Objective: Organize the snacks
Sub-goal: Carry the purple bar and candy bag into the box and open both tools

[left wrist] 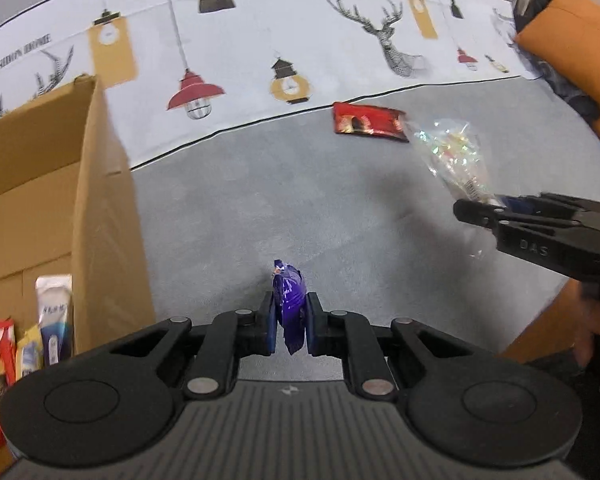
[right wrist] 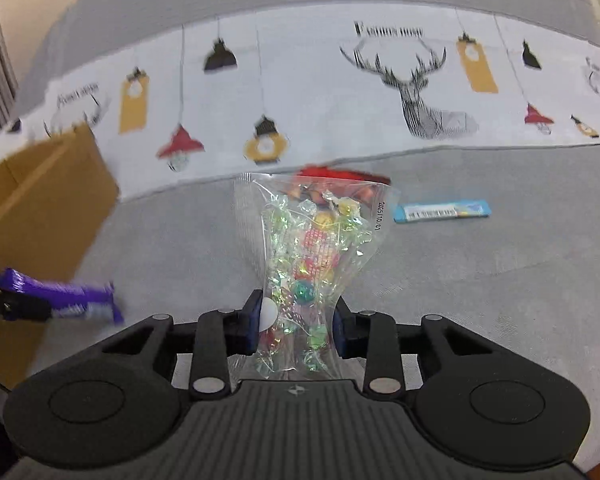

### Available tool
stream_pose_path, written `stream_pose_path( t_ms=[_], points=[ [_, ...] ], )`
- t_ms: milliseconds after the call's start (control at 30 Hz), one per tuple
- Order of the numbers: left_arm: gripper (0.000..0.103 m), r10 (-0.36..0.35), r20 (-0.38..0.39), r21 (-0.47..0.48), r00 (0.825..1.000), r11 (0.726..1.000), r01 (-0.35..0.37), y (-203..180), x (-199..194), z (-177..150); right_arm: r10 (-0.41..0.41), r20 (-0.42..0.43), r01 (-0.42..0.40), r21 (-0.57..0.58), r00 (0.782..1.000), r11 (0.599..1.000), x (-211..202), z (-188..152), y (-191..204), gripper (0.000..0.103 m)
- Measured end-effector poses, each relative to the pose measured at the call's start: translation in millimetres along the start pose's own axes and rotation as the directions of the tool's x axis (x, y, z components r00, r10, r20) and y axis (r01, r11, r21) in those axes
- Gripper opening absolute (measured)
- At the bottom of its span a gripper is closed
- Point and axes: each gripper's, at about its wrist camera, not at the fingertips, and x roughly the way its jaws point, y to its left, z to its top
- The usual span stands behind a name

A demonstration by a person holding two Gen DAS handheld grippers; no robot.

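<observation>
My left gripper point(left wrist: 291, 322) is shut on a purple snack packet point(left wrist: 289, 304) and holds it above the grey surface; the packet also shows at the left of the right wrist view point(right wrist: 66, 294). My right gripper point(right wrist: 296, 318) is shut on a clear bag of wrapped candies point(right wrist: 312, 248), held upright; the bag shows at the right of the left wrist view point(left wrist: 454, 156). An open cardboard box point(left wrist: 52, 200) stands at the left with several snack packets point(left wrist: 52, 316) inside. A red snack packet point(left wrist: 368, 122) lies flat on the grey surface beyond both grippers.
A blue snack bar point(right wrist: 442, 211) lies on the grey surface right of the red packet. A white cloth with lamp and deer prints point(left wrist: 300, 40) covers the far side. An orange cushion point(left wrist: 576, 52) sits at the far right.
</observation>
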Motion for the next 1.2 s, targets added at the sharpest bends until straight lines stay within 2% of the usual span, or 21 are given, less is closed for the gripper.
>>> stream_pose_path(
  t_ms=[167,300,500,800,1000,1100,1200],
  points=[
    [0.012,-0.023,0.009,-0.046,1.000,0.999,0.024,3,10,-14,0.032,-0.019,-0.032,0.000,0.999,0.999,-1,-6,20,0.036],
    [0.012,-0.045,0.034,-0.063,0.998,0.997,0.047,7,0,-20,0.050,-0.002,-0.050,-0.010,0.999,0.999,-10,-8,35,0.036],
    [0.012,-0.060,0.114,-0.063,0.992,0.996,0.067,6,-29,-10,0.076,0.028,-0.076,0.015,0.997,0.997,-24,-7,42,0.036],
    [0.012,-0.052,0.214,-0.139,0.975,0.987,0.083,30,-85,8,0.130,0.060,-0.131,0.016,0.990,0.991,-48,3,72,0.036],
    [0.012,-0.006,0.316,-0.176,0.949,0.982,0.065,60,-145,4,0.202,0.102,-0.203,0.000,0.974,0.979,-75,19,123,0.037],
    [0.012,0.029,0.378,-0.183,0.925,0.982,0.044,75,-183,-3,0.239,0.135,-0.236,-0.044,0.962,0.971,-94,32,157,0.037],
    [0.012,0.065,0.446,-0.185,0.893,0.983,0.021,88,-224,-12,0.282,0.172,-0.269,-0.094,0.944,0.958,-116,46,194,0.037]
  ],
)
